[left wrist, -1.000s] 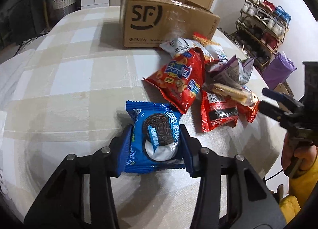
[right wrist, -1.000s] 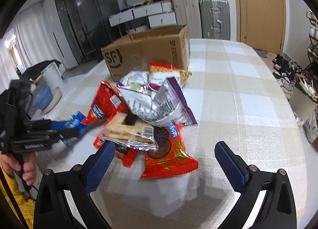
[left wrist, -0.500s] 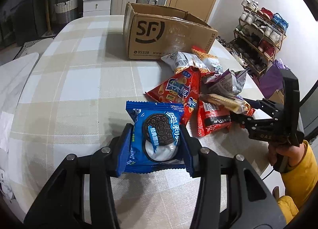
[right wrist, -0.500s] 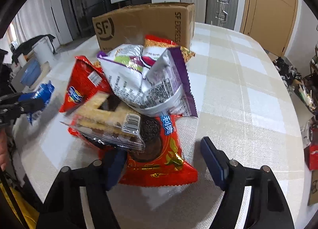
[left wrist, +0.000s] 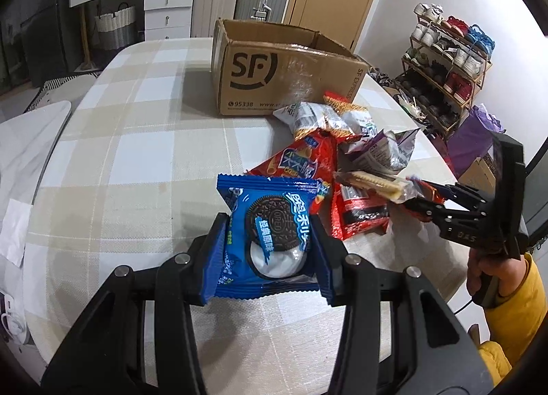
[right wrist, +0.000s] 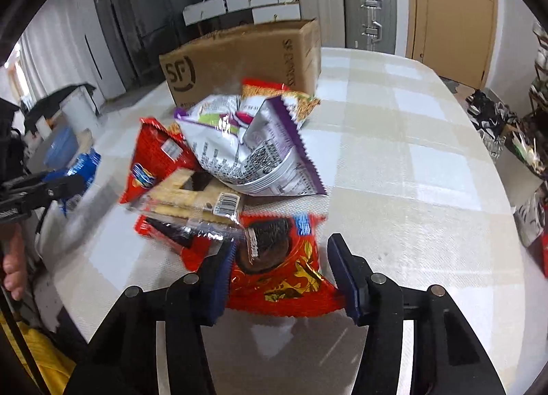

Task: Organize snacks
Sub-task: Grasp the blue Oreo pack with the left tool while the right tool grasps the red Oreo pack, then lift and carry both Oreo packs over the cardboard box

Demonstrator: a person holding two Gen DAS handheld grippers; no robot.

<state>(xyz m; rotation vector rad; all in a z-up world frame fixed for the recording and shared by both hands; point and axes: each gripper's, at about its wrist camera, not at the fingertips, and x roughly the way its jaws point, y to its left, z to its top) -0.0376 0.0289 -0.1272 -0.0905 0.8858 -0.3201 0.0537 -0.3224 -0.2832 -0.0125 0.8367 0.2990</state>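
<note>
We count two grippers, left and right, and one box on one table. Of snack packs we count seven that we can tell apart: one blue cookie pack, one red cookie pack, one clear cracker pack, one purple-edged silver bag, one red bag, one orange-topped bag and one red-and-black pack. Behind stand two suitcases and one shoe rack.
</note>
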